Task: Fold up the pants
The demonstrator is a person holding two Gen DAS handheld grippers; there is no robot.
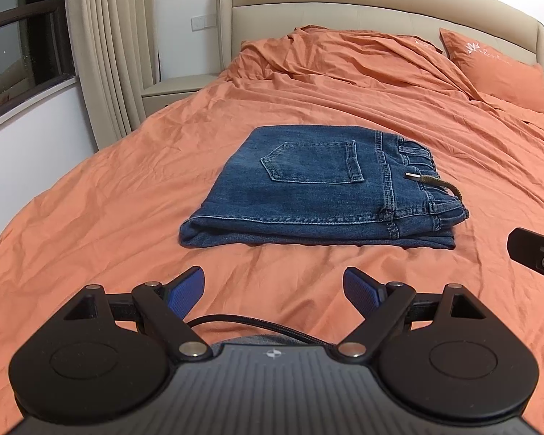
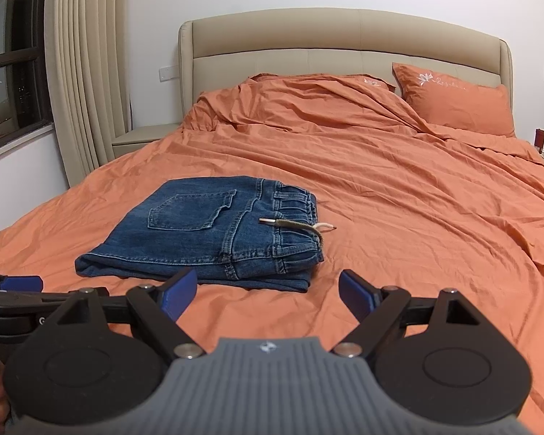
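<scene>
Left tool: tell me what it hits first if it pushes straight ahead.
Probably the folded jeans, at their near edge. The open left tool has only bare orange sheet before them; depth is uncertain.

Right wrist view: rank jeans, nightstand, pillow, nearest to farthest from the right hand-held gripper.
From the right hand-held gripper:
1. Folded jeans, just ahead, slightly left.
2. Nightstand, far left, beside the bed.
3. Pillow, far right, at the headboard.
Nightstand and pillow are close to call.
</scene>
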